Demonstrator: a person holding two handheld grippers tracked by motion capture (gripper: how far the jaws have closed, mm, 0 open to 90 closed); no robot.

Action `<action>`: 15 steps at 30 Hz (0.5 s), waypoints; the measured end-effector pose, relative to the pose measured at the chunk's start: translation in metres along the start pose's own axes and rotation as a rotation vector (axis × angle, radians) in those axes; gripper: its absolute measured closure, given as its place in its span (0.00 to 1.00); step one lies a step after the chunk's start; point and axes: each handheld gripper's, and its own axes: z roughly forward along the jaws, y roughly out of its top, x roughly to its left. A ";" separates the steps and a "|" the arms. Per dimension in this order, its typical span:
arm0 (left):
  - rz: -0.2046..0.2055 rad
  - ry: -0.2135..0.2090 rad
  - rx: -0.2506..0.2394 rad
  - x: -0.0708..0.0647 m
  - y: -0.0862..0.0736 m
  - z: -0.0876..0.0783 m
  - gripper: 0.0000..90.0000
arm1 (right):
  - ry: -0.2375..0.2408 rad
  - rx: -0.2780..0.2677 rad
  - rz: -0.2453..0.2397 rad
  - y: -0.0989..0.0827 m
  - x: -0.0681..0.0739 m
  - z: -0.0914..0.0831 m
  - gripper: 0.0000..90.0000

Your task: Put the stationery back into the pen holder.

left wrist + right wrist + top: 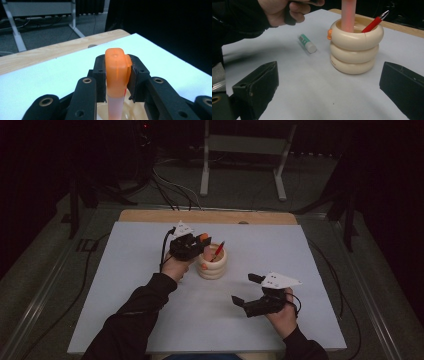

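A cream pen holder (212, 262) made of three stacked rings stands mid-table, with a red pen (218, 251) leaning in it. My left gripper (192, 245) hovers over the holder, shut on a marker (116, 72) with an orange cap. The marker's pale pink body points down into the holder's mouth (348, 15). The right gripper view shows the holder (355, 47), the red pen (374, 23) and a green and white glue stick (307, 43) lying on the mat to the holder's left. My right gripper (246, 288) is open near the front right, jaws wide and empty (329, 92).
A white mat (150, 320) covers the table, with a strip of bare wood (207, 216) along the far edge. A white metal frame (245, 150) and cables lie on the floor beyond. A small orange knob (329, 34) sticks out of the holder's side.
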 end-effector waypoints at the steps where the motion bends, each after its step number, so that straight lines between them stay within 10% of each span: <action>1: -0.001 0.001 0.004 0.000 -0.001 0.001 0.80 | 0.000 0.000 -0.001 0.000 0.000 0.000 0.03; 11: -0.003 0.001 0.015 -0.001 -0.004 0.005 0.79 | 0.002 -0.003 0.007 0.000 -0.001 -0.002 0.03; 15: -0.012 -0.016 0.001 -0.001 0.000 0.003 0.61 | 0.003 -0.003 0.007 0.000 -0.001 -0.001 0.03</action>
